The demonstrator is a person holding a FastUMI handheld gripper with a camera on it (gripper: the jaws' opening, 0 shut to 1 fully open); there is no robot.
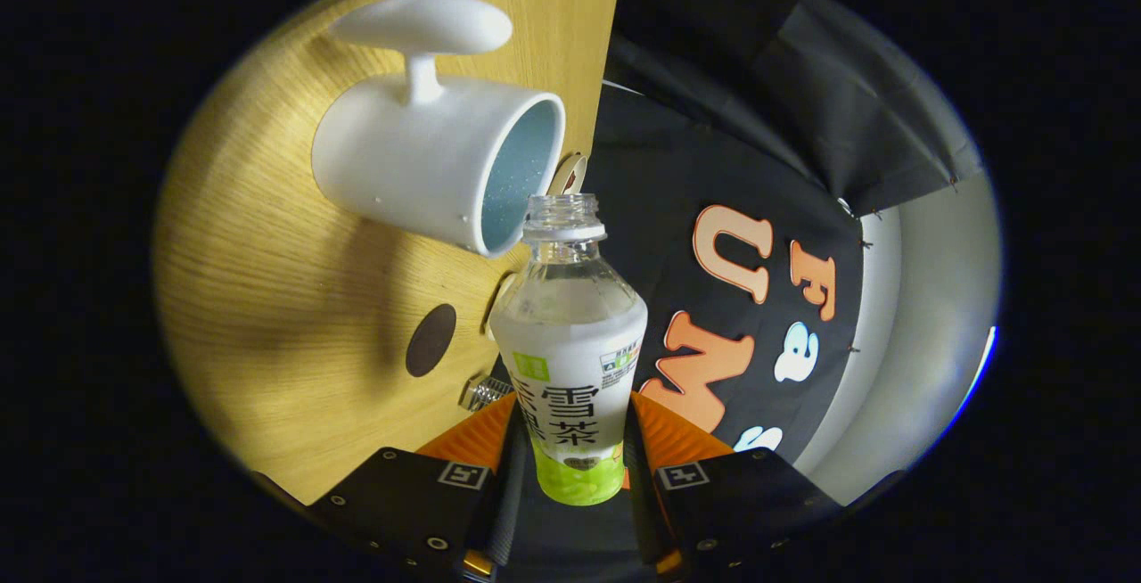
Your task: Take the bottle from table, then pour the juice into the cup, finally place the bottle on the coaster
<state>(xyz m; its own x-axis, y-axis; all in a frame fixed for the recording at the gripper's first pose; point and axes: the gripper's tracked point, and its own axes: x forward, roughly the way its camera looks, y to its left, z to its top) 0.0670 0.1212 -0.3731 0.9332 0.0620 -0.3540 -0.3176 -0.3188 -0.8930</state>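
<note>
Wooden tabletop (267, 298) fills the left of the frame, rolled sideways, with dark booth cloth to the right. I have the gripper (570, 449) clamped on the bottle (570, 360), both fingers pressing its labelled lower body at bottom centre. Its open, capless mouth sits just at the rim of the white cup (419, 155), upper left. My worry: the mouth looks near the rim's edge, so juice could run down outside onto the table. The bottle is clear plastic, upper part looking empty, liquid pale and cloudy. A dark round coaster (431, 340) lies left of it.
</note>
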